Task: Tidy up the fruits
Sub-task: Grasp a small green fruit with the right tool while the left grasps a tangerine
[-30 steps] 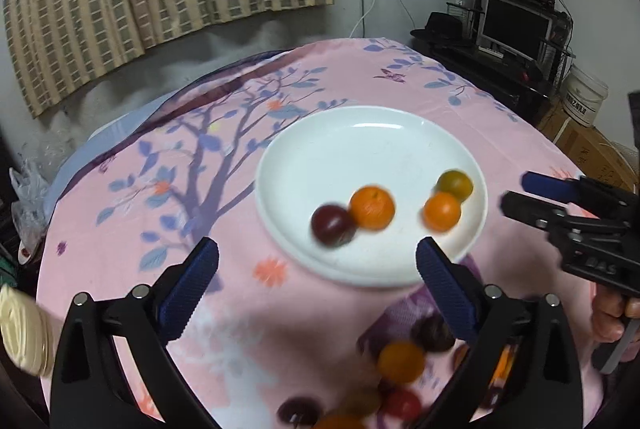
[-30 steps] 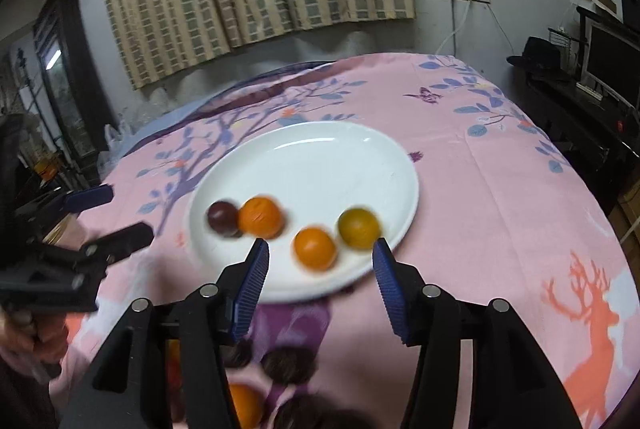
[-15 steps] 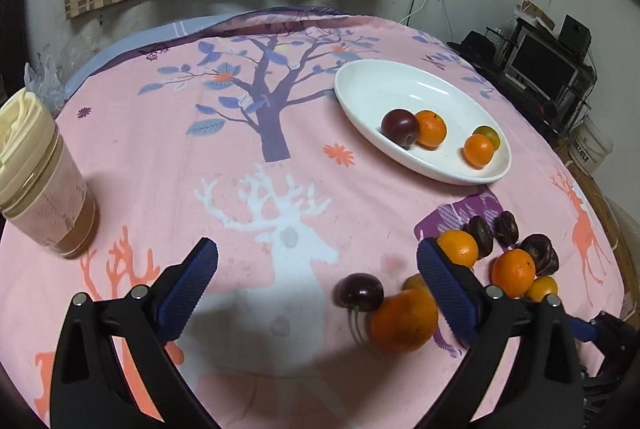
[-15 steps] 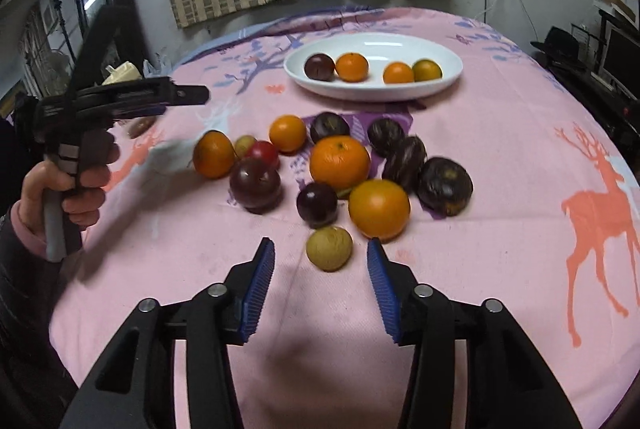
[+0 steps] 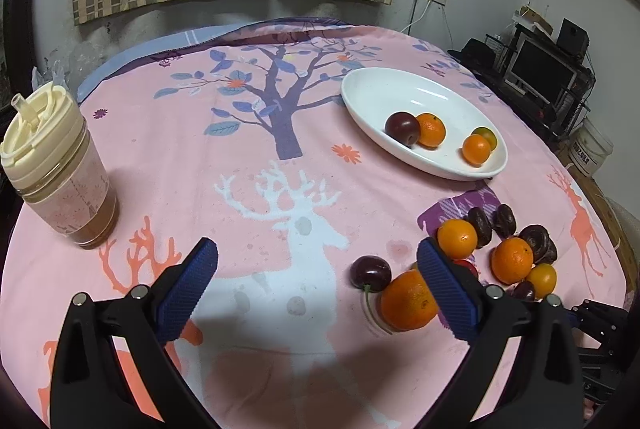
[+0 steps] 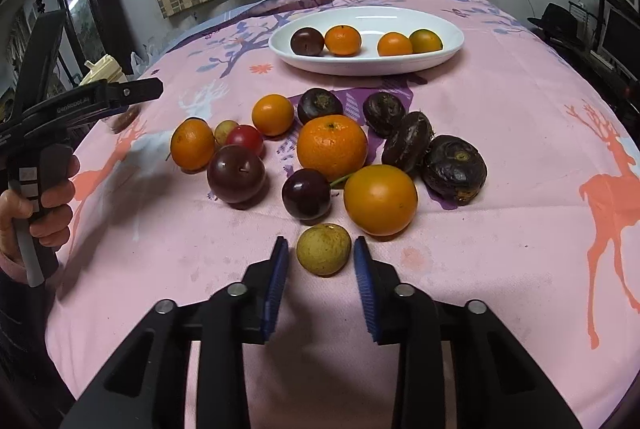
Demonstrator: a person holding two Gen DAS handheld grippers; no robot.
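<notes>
At the far left of the left wrist view a lidded drink cup [image 5: 56, 165] with a cream cap stands upright on the pink deer-print tablecloth [image 5: 280, 157]. The left gripper [image 5: 318, 263] hovers over the white deer motif with its blue-padded jaws wide apart and nothing between them; in the right wrist view it shows at the left edge, held in the person's left hand [image 6: 38, 205]. Right of it lies the loose pile of fruit: a small orange [image 6: 192, 144], a red cherry tomato [image 6: 244, 139], a dark plum [image 6: 236, 174], a second small orange [image 6: 272, 114], a large mandarin [image 6: 332, 147], a dark cherry [image 6: 306, 194] with a green stem, a smooth orange [image 6: 380, 199], and several dark brown water chestnuts [image 6: 455, 168] at the right of the pile. Far beyond the pile, the white oval plate [image 6: 448, 51] holds a plum [image 6: 307, 41], a mandarin [image 6: 343, 40], a small orange fruit [image 6: 394, 44] and a greenish-orange fruit [image 6: 425, 41] in a row. Nearest the camera, the right gripper [image 6: 321, 259] sits low over the cloth, its jaws parted on either side of a small yellowish-tan round fruit [image 6: 323, 249], each pad just beside it without clearly touching.
</notes>
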